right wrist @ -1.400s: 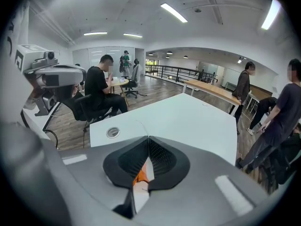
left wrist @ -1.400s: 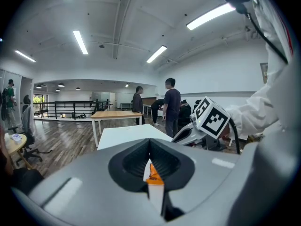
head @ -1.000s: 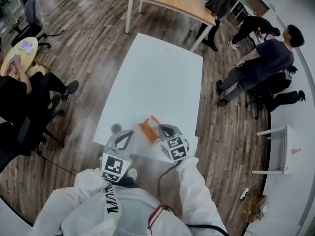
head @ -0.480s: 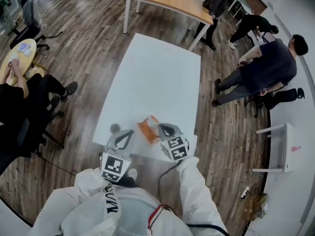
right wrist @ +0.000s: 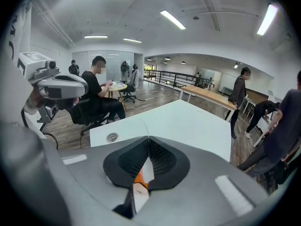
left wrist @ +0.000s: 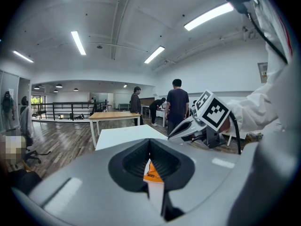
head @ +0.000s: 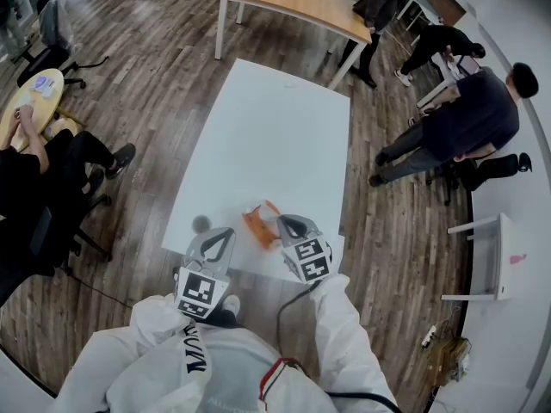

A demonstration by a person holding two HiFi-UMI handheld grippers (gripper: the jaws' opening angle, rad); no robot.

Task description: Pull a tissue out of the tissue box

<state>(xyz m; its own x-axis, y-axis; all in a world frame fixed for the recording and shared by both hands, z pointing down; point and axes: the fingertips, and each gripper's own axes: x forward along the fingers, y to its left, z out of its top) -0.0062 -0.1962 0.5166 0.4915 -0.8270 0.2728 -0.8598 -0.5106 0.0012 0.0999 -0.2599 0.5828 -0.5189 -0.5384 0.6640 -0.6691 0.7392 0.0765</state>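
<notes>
1. Fingers (right wrist: 162, 158) of the right gripper (head: 282, 222) and left gripper (head: 225, 232) are pressed together, pinching nothing visible.
2. Rectangular white table (head: 275, 136) carries the orange cardboard tissue box (head: 257, 226) at its six o'clock edge, between both grippers.
3. Likely still the approach step: next, open the right jaws and pinch a tissue.

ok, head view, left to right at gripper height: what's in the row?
Seated person in black → left gripper → orange tissue box → right gripper → white side table. Grey disc on the white table skipped: it overlaps the left gripper's span.
</notes>
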